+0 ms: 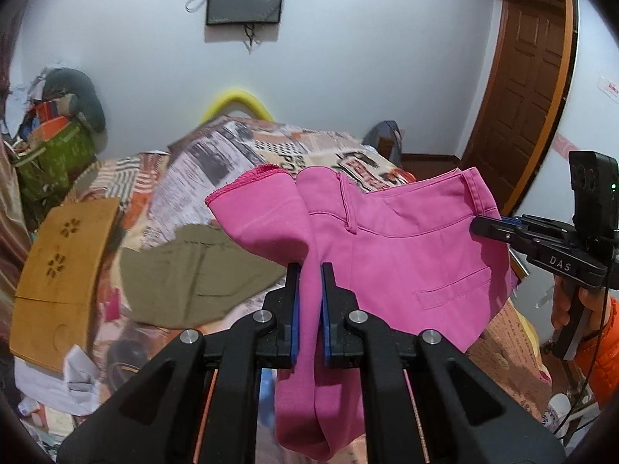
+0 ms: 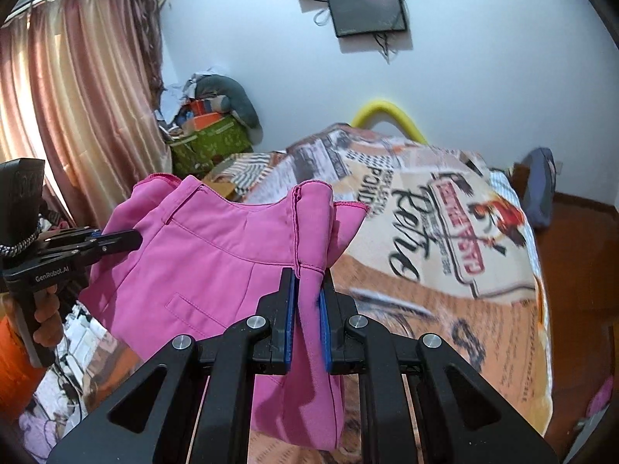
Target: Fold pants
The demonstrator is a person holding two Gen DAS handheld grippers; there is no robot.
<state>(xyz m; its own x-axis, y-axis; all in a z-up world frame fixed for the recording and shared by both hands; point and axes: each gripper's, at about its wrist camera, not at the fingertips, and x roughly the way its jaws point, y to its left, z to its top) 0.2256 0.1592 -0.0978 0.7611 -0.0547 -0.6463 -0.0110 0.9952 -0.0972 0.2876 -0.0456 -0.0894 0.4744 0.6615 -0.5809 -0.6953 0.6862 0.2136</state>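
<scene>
I have the left gripper (image 1: 310,270) closed on a bunched fold of the pink pants (image 1: 406,255), fabric pinched between its blue pads (image 1: 294,309). The right gripper (image 2: 309,274) is likewise clamped on the pants at the opposite end. The garment hangs stretched between both, raised above the printed bedspread (image 2: 445,255). An olive garment (image 1: 193,270) lies at 9 o'clock.

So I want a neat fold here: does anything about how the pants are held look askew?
Yes. The pink pants hang bunched between the left claw and the right claw. The waistband sags and one hem flops over the top, so the edges are not aligned. No damage shows.
</scene>
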